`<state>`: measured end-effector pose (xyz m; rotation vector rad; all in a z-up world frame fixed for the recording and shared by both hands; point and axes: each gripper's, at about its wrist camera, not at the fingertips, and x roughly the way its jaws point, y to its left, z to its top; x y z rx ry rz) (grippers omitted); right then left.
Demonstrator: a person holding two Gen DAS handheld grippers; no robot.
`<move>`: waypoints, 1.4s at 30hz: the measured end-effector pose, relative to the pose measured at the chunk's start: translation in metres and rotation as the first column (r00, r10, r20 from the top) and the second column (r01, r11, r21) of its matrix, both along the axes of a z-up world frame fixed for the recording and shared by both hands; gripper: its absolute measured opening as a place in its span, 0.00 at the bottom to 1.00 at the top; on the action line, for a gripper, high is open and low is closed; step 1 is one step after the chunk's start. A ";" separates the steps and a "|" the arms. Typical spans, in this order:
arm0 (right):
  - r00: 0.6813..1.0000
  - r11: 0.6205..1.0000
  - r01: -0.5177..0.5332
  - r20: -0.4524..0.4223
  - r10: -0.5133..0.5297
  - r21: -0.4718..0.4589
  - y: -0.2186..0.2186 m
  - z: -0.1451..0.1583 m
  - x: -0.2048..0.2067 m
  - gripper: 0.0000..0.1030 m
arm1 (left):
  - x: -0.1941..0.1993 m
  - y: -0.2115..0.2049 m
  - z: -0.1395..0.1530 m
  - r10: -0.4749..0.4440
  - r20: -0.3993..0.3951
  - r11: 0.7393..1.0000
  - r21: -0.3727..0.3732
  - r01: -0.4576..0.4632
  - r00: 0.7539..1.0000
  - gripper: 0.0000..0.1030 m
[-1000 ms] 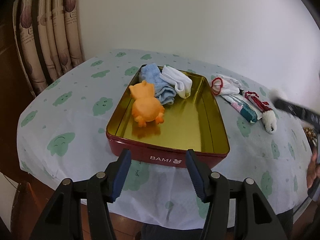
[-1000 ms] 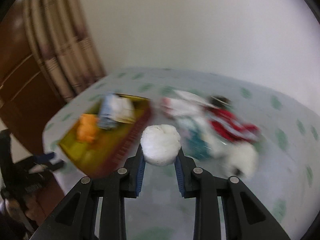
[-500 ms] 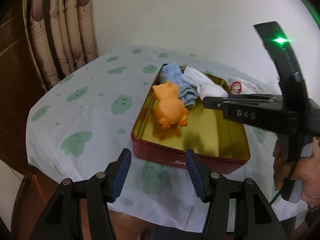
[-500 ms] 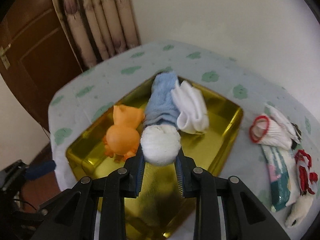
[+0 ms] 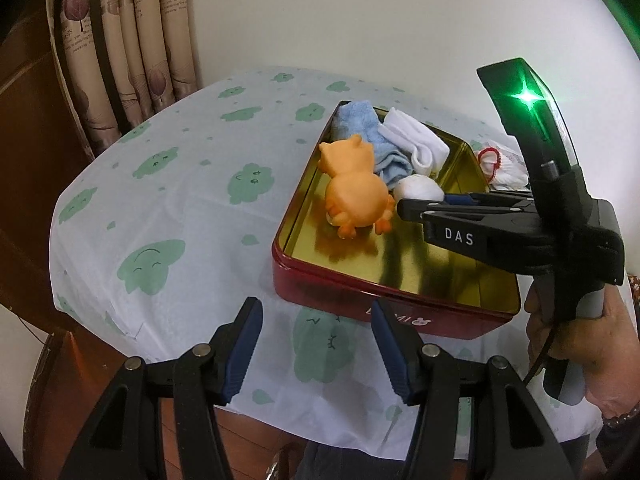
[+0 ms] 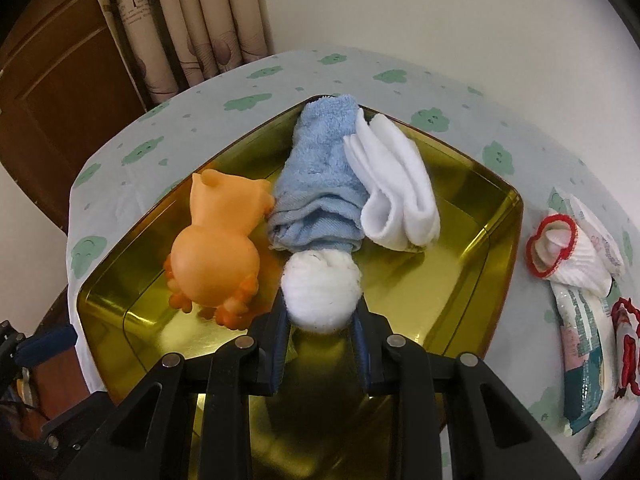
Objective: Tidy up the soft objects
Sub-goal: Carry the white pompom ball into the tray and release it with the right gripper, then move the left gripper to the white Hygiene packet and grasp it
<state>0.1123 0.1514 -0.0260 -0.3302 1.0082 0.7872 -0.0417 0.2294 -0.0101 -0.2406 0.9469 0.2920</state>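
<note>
A red tin [image 5: 400, 314] with a gold inside [image 6: 496, 236] holds an orange rubber toy [image 6: 216, 252], a rolled blue towel [image 6: 320, 184] and a folded white sock [image 6: 396, 192]. My right gripper [image 6: 320, 312] is shut on a white fluffy ball [image 6: 320, 290], low inside the tin between the toy and the towel's end. In the left wrist view the ball [image 5: 418, 190] shows at the tip of the right gripper [image 5: 404, 210], beside the toy [image 5: 356, 196]. My left gripper [image 5: 316, 316] stands open with nothing in it before the tin's near wall.
On the cloud-print tablecloth [image 5: 180, 200] right of the tin lie a red-cuffed white sock [image 6: 568, 248] and a teal patterned sock [image 6: 584, 380]. A curtain [image 6: 192, 20] and a wooden door [image 6: 60, 80] stand behind. A hand [image 5: 576, 344] grips the right tool's handle.
My right gripper carried the white ball from beside the socks on the table leftward over the tin and down into it. The left gripper barely moved.
</note>
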 end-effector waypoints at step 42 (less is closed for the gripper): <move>0.655 0.665 0.747 0.163 -0.738 0.006 -0.430 -0.021 -0.016 0.85 | 0.000 -0.109 0.004 -0.354 0.009 0.935 -0.007 0.354 0.935 0.56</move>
